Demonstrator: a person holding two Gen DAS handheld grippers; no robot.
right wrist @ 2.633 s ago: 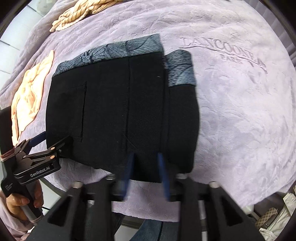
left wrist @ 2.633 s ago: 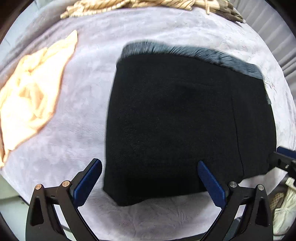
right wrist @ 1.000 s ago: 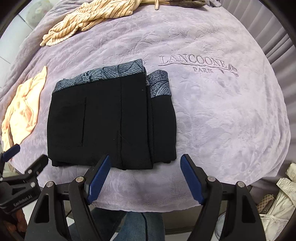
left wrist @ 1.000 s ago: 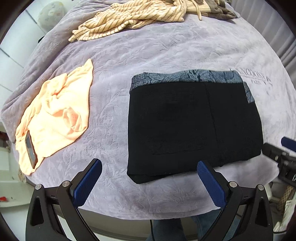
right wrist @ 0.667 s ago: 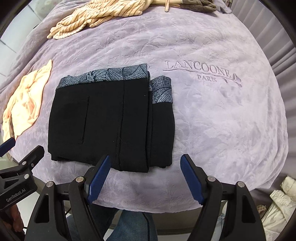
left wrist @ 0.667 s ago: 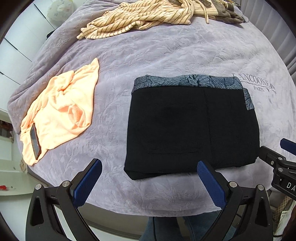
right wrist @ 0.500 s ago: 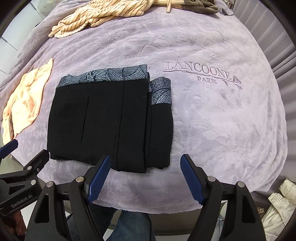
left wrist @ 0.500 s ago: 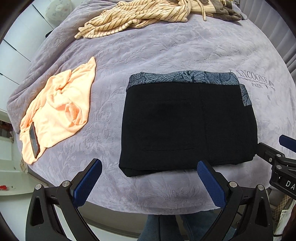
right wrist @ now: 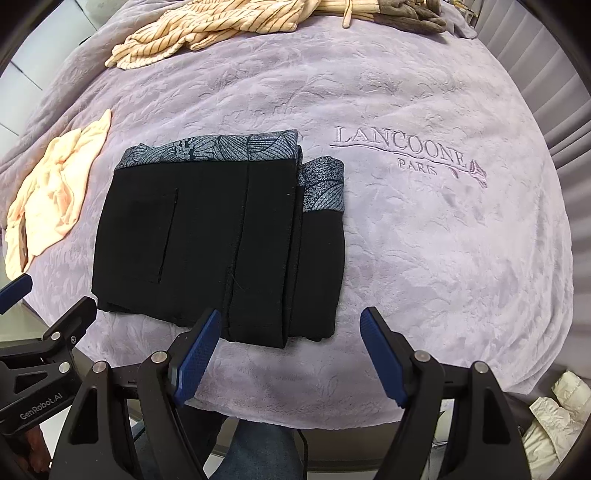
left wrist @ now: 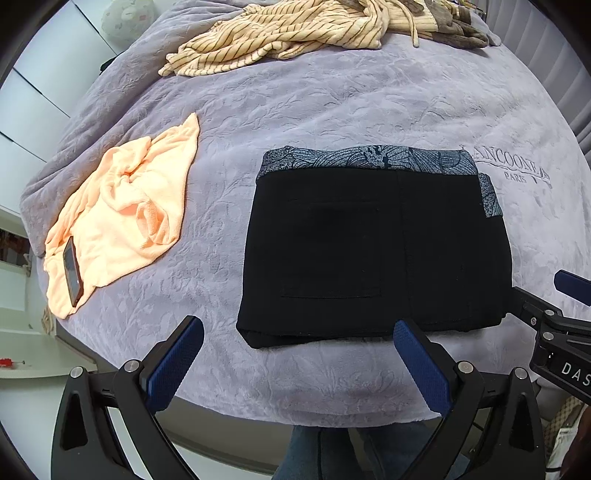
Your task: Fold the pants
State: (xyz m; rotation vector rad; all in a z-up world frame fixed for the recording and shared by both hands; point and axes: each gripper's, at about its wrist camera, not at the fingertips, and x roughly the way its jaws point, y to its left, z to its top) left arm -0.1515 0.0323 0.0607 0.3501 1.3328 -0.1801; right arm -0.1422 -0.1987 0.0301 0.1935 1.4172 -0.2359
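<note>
The black pants (left wrist: 373, 251) lie folded into a flat rectangle on the lilac blanket (left wrist: 332, 99), with a grey patterned waistband along the far edge. They also show in the right wrist view (right wrist: 218, 243), where a narrower folded layer sticks out on the right. My left gripper (left wrist: 295, 336) is open and empty, held back near the bed's front edge, below the pants. My right gripper (right wrist: 291, 325) is open and empty, also near the front edge; its tip shows at the right of the left wrist view (left wrist: 554, 317).
A crumpled orange garment (left wrist: 122, 218) with a phone (left wrist: 72, 273) on it lies left of the pants. A striped beige garment (left wrist: 280, 29) and a brown one (left wrist: 458, 33) lie at the far side. The blanket (right wrist: 443, 229) carries embroidered lettering (right wrist: 406, 155) right of the pants.
The right gripper, shut at the pants' front edge earlier, has opened. Both grippers have pulled back and up from the pants, which stay folded on the bed.
</note>
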